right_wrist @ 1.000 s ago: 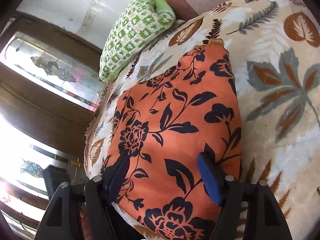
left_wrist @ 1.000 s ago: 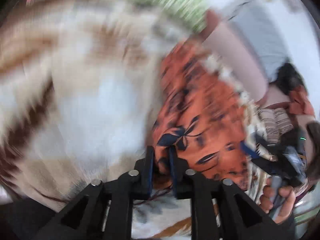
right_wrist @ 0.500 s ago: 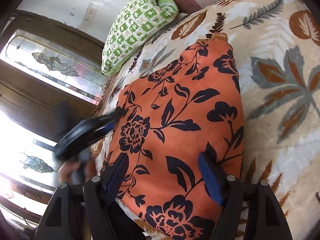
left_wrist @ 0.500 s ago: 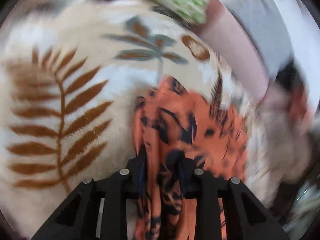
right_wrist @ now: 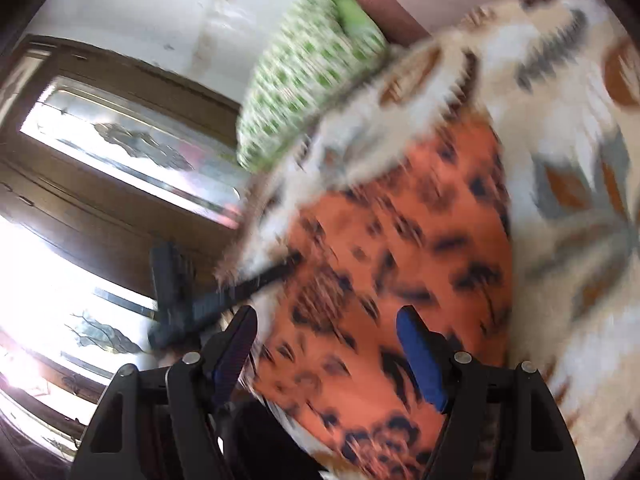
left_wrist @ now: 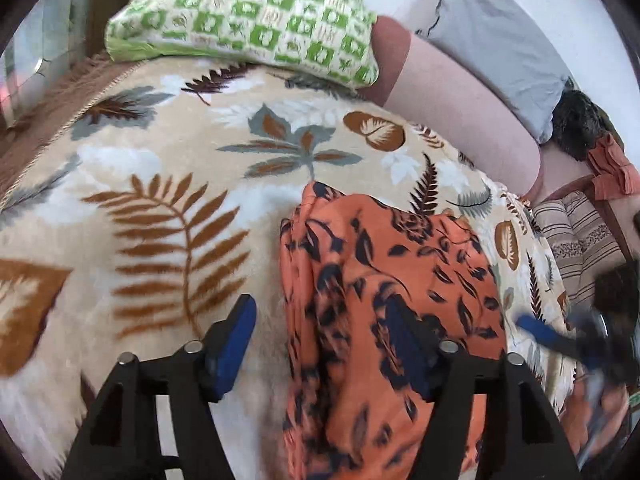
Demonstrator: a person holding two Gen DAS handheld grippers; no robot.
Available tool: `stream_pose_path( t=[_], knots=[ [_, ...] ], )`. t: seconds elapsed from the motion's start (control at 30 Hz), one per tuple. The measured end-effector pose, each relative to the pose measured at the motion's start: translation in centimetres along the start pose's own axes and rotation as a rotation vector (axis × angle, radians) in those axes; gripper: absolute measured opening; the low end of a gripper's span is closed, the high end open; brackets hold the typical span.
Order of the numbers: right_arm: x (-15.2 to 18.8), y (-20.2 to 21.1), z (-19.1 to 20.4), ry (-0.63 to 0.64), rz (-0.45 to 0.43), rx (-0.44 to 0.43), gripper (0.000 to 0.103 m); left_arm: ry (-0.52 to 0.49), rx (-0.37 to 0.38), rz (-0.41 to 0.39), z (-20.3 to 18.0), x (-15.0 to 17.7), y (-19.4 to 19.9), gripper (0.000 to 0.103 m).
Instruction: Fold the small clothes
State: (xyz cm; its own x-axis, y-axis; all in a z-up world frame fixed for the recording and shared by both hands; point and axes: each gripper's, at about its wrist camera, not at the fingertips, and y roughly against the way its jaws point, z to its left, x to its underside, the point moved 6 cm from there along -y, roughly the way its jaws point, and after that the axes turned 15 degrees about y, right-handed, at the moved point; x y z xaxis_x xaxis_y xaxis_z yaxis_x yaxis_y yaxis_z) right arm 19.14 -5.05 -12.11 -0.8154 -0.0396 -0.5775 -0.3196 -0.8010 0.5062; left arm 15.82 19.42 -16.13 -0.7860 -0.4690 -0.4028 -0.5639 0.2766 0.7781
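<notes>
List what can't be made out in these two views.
- Orange garment, left wrist view: near end cut off by the bottom edge and gripper frame.
- Garment, right wrist view: print smeared by motion blur.
- Right gripper, left wrist view: blurred at the edge.
- Left gripper, right wrist view: a dark blur.

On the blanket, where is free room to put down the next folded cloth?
Free: the wide blanket patch left of the orange cloth, and the strip between that cloth and the green pillow. Crowded: right of the cloth, where the right gripper hovers near the blanket's edge.
</notes>
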Motion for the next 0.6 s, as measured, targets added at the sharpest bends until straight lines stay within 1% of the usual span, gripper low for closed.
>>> stream_pose_path(
  t=[0.03,0.07,0.1,0.13,0.17,0.2,0.27,0.3,0.33,0.37,0.4,0.43,0.47,0.5,0.53,0.6],
  knots=[
    [-0.6,-1.0,-1.3,-0.014,0.005,0.020,0.085,-0.025,-0.024,0.013,0.1,0.9,-0.4,0.069],
    [-0.5,-1.8,-2.4,-0.038,0.025,0.036,0.087,-0.044,-0.074,0.028,0.6,1.4,-1.2,0.069],
    [0.5,-3.8,-4.9,-0.123,0.099,0.068,0.087,-0.063,-0.144,0.069,1.5,2.2,-2.8,0.069],
    [0.7,-4.2,-5.6,-0.157,0.102,0.067,0.087,-0.037,-0.139,0.094,2.1,2.4,-3.8,0.069],
    [0.3,-3.6,-5.3,-0.173,0.060,0.044,0.087,-0.003,-0.110,0.086,2.4,2.1,-3.2,0.066],
    [-0.2,-3.1,-4.5,-0.160,0.053,0.030,0.087,0.000,-0.093,0.082,2.1,1.8,-2.4,0.059],
    [-0.9,-1.5,-2.7,-0.116,0.017,0.005,0.087,-0.022,-0.056,0.033,1.1,0.9,-0.7,0.058],
    [-0.9,-1.1,-2.2,-0.105,0.016,-0.001,0.087,-0.044,-0.043,0.003,0.6,0.5,0.2,0.058],
    [-0.7,-0.9,-1.8,-0.094,0.021,-0.017,0.087,-0.058,-0.023,-0.007,0.4,0.3,0.6,0.058],
    [-0.5,-0.8,-1.6,-0.090,0.021,-0.035,0.087,-0.061,-0.013,0.000,0.5,0.3,0.5,0.059],
    [0.2,-1.1,-2.1,-0.099,0.022,-0.039,0.087,-0.054,-0.035,0.019,0.9,0.5,-0.4,0.059],
    [1.1,-1.9,-3.1,-0.121,0.051,-0.004,0.088,-0.045,-0.083,0.067,1.8,1.0,-1.9,0.059],
    [2.0,-2.8,-4.3,-0.152,0.085,0.012,0.088,-0.032,-0.100,0.122,2.4,1.5,-3.7,0.061],
    [2.6,-3.2,-5.3,-0.207,0.077,-0.012,0.087,-0.019,-0.082,0.096,2.5,1.4,-3.5,0.061],
    [2.2,-2.3,-5.1,-0.228,0.039,-0.034,0.087,-0.016,-0.079,0.086,2.3,1.2,-2.9,0.061],
    [1.3,-0.6,-3.7,-0.201,0.011,-0.049,0.087,-0.029,-0.074,0.037,1.7,0.9,-1.2,0.061]
  ],
)
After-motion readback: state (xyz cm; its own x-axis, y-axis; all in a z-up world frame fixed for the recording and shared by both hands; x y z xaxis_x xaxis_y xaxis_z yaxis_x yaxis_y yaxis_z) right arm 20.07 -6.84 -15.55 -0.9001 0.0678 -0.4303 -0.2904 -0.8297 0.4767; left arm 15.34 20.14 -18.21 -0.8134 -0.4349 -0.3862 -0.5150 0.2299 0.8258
